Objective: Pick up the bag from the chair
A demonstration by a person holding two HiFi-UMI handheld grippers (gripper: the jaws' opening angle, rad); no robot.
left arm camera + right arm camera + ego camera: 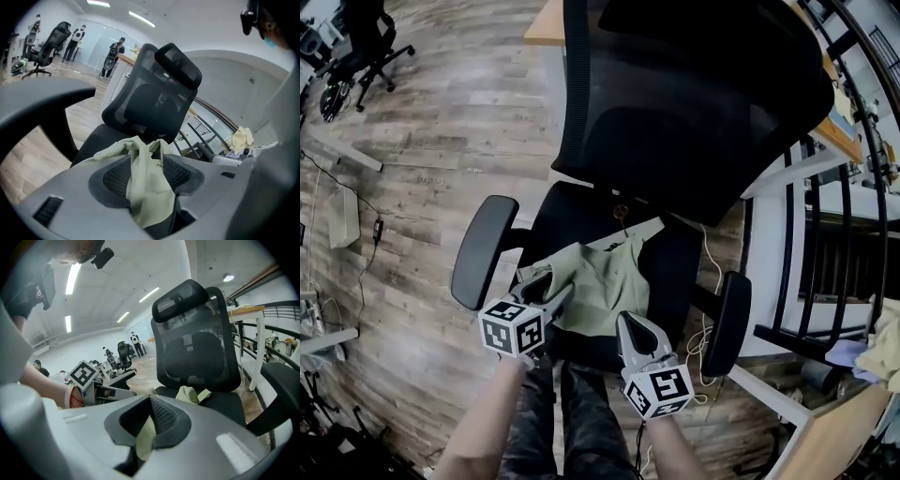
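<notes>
A pale green cloth bag [602,281] lies crumpled on the seat of a black mesh office chair [680,267]. My left gripper [549,289] is at the bag's left edge. In the left gripper view a fold of the bag [140,157] hangs loosely between the pads of the left gripper [147,174], which stand wide apart and open. My right gripper [634,324] is at the bag's near right corner. In the right gripper view the right gripper [149,422] is shut, with a strip of the green cloth [146,439] pinched between its pads.
The chair's armrests [483,251] [727,323] flank the seat and its tall backrest [675,103] rises behind. A wooden desk [546,23] stands beyond, a black railing [820,234] at the right. The person's legs [572,412] are at the seat's front edge.
</notes>
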